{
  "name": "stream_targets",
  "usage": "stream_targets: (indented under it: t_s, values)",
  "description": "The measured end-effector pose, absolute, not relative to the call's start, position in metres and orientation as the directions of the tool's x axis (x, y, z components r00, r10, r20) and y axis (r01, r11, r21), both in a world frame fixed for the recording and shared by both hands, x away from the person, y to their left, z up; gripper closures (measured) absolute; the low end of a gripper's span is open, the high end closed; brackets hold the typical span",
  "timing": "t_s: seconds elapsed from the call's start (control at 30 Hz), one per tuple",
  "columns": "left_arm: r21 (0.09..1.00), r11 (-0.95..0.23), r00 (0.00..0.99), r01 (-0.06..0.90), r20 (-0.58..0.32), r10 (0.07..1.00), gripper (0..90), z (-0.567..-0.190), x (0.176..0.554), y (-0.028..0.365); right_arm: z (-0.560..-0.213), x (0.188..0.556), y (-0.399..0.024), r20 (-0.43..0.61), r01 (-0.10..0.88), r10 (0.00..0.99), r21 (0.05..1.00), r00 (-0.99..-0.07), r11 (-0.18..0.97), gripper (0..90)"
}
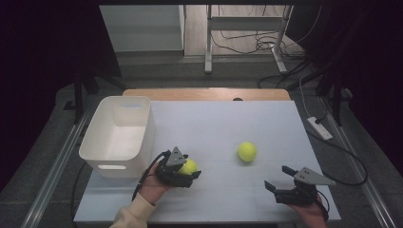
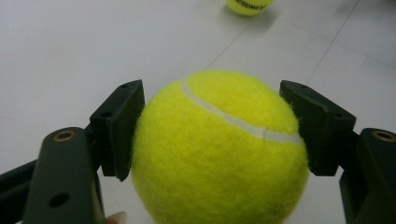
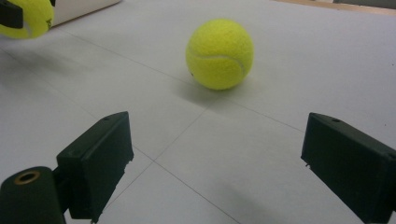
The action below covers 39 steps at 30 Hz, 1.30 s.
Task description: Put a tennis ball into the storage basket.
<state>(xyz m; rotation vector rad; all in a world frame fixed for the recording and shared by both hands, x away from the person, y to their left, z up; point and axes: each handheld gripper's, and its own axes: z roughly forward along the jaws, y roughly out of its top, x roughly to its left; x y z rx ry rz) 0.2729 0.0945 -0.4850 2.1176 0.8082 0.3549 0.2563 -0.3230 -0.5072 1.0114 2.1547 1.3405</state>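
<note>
Now, left tool (image 2: pixel 219 135) clamped on tennis ball (image 2: pixel 219 149), 2nd ball (image 1: pixel 247 151) apart

held ball (image 2: pixel 219 149) cut off below

the left gripper (image 2: pixel 219 140) clamps a yellow tennis ball (image 2: pixel 219 149) — a second ball (image 2: pixel 248 5) lies beyond on the white table (image 2: pixel 70 46).

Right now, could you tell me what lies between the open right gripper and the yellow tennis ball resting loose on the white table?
Nothing: between the right gripper and the loose yellow tennis ball lies bare white table, as the right gripper view shows.
</note>
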Motion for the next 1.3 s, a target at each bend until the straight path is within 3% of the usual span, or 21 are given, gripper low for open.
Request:
stream_targets:
  t_s: [0.63, 1.3]
  values:
    - [0.881, -0.321, 0.723, 0.347, -0.034, 0.69, 26.5, -0.456, 0.26, 0.118, -0.507, 0.256, -0.323, 0.03, 0.36, 0.756, 0.892, -0.654, 0.275, 8.6]
    - [0.916, -0.255, 0.699, 0.309, -0.037, 0.714, 26.5, -0.441, 0.253, 0.133, -0.506, 0.256, -0.323, 0.029, 0.359, 0.757, 0.892, -0.652, 0.275, 8.7]
